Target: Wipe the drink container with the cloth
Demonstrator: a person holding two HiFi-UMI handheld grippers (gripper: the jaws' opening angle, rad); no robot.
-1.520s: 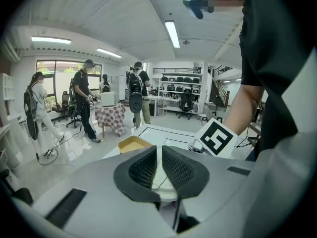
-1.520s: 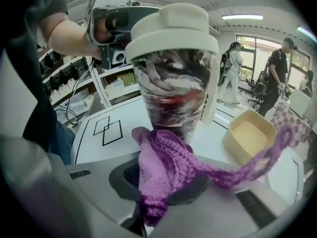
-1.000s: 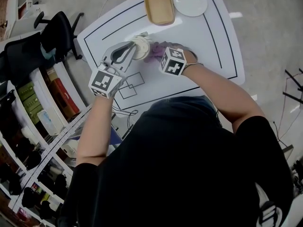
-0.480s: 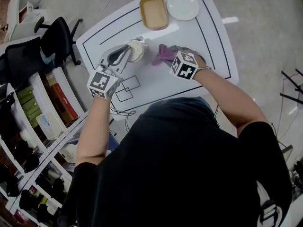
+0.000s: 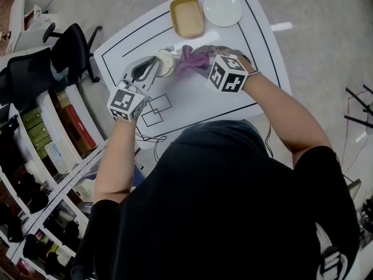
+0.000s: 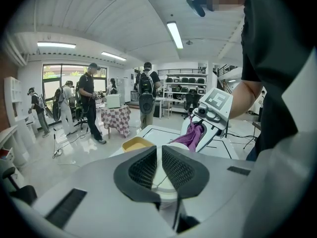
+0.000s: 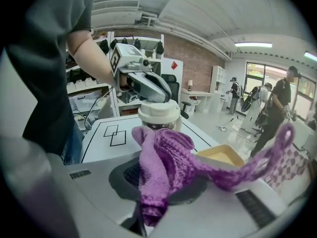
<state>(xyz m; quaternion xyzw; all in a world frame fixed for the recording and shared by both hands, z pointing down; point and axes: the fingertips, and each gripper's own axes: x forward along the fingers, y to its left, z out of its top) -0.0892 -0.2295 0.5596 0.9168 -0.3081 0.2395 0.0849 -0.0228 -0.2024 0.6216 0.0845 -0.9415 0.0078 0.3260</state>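
A: What does the left gripper (image 5: 152, 69) hold?

B: Its jaws are pinching the drink container (image 5: 166, 63), a white cup with a lid. It stands upright on the white table (image 5: 256, 69), beyond the drawn squares (image 5: 158, 108).

A: And the right gripper (image 5: 198, 56)?

B: Its jaws are pressed on the purple cloth (image 5: 187, 58). One part is bunched over the pads and a long end hangs out to the side. The cloth is just beside the container, at the height of the lid. Whether it touches, I cannot tell.

A: What is farther away?

B: A yellow tray (image 5: 187, 16) and a white plate (image 5: 222, 10) lie side by side near the far edge.
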